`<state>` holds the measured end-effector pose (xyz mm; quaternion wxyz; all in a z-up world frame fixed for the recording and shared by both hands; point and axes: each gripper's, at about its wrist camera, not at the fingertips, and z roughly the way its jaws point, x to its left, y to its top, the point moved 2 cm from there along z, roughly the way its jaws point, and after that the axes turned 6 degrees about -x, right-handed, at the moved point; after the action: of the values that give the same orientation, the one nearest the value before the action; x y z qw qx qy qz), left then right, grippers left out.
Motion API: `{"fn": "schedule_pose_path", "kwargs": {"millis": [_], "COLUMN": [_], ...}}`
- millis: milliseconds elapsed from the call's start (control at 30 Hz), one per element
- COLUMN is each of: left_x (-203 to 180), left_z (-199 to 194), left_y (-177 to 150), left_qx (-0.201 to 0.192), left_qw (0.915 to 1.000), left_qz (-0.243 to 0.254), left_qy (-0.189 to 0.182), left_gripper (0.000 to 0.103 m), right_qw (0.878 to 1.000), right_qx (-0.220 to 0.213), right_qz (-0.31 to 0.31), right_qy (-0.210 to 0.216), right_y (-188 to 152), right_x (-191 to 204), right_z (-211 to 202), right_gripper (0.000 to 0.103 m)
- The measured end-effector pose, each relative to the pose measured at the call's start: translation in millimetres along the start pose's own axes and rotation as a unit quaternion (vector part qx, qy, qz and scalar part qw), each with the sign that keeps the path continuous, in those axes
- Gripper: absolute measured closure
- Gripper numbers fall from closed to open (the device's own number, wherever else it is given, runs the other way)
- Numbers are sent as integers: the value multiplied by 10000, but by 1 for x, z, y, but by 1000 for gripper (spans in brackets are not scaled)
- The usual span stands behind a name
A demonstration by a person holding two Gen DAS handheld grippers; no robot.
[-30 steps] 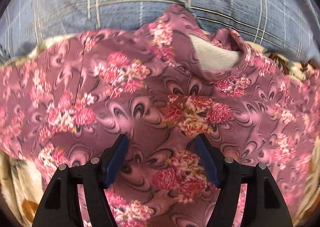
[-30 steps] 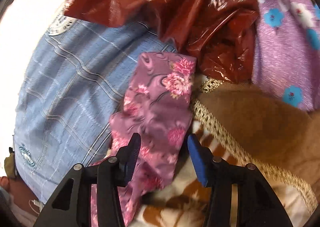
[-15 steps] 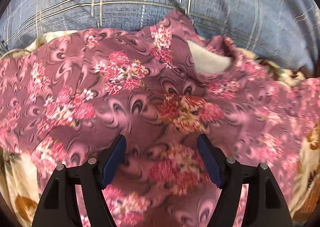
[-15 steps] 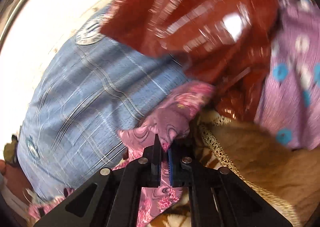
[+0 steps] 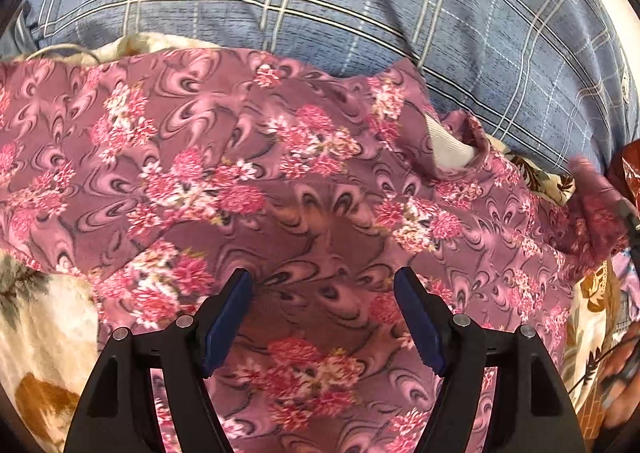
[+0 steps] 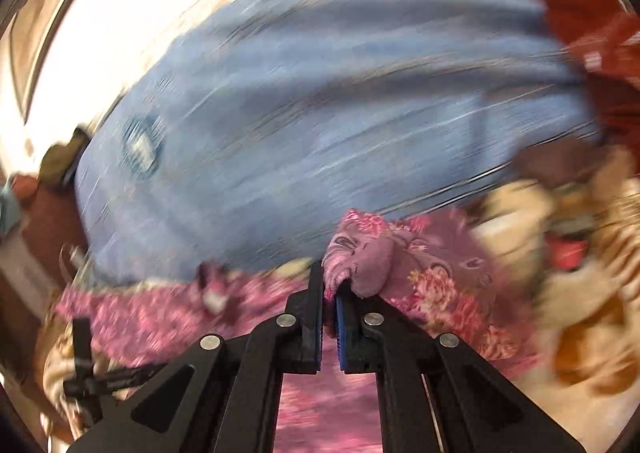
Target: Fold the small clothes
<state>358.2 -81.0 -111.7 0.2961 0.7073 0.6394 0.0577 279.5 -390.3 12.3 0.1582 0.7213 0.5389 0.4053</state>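
A mauve floral garment (image 5: 304, 181) lies spread on a cream floral blanket (image 5: 44, 337), with its neck opening and white ribbed lining (image 5: 452, 149) toward the upper right. My left gripper (image 5: 322, 293) is open just above the garment's middle, holding nothing. My right gripper (image 6: 330, 293) is shut on a bunched end of the same garment (image 6: 360, 253), probably a sleeve, and lifts it. The right wrist view is heavily blurred by motion.
A blue plaid pillow (image 5: 360, 1) lies behind the garment and also fills the right wrist view (image 6: 320, 113). A dark red plastic bag (image 6: 600, 21) sits at the upper right. The cream blanket (image 6: 580, 293) shows on the right.
My right gripper closed on the garment's end and swung it leftward over the garment. My left gripper stayed open and drifted left across the garment.
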Motion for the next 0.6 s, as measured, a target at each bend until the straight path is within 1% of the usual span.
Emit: {"fn": "schedule_pose_path", "kwargs": {"millis": [33,100,133,200,233,367,400,467,500,533,567,600], "left_x": [3,8,12,20,24,39,41,46,49,51,55,59], "left_z": [-2,-6,-8,-11,-13,-24,-28,-37,-43,-48,-53,-59], "left_y": [1,4,5,8,10,18,20,24,26,28,30,33], "left_qx": [-10,11,17,23,20,-53,-90,-206,-285,-346,-421,-513], "left_qw": [10000,9999,9997,9993,9991,9983,9983,9981,9976,9970,9960,9947], "left_qz": [-39,-151,-237,-371,-428,-572,-572,-517,-464,-419,-394,-401], "left_qy": [1,-40,-83,-94,-77,45,92,281,431,551,680,795], "left_gripper": [31,31,31,31,31,31,31,31,31,31,31,31], "right_qw": [9997,9986,9971,9944,9924,9843,9816,9753,9716,9686,9654,9617], "right_qx": [172,374,537,706,809,1026,1076,1240,1317,1355,1395,1432], "right_qz": [-86,-278,-452,-726,-843,-1381,-1520,-1760,-1884,-1990,-2103,-2243], "right_qy": [129,239,300,315,387,393,419,486,568,620,658,660], "right_y": [-12,-30,-39,-55,-64,-92,-98,-112,-121,-127,-134,-142], "right_x": [18,42,60,85,101,147,159,180,193,201,211,219], "right_z": [14,30,44,58,67,81,86,92,96,97,100,101], "right_gripper": [98,98,98,98,98,97,93,90,85,78,73,61]}}
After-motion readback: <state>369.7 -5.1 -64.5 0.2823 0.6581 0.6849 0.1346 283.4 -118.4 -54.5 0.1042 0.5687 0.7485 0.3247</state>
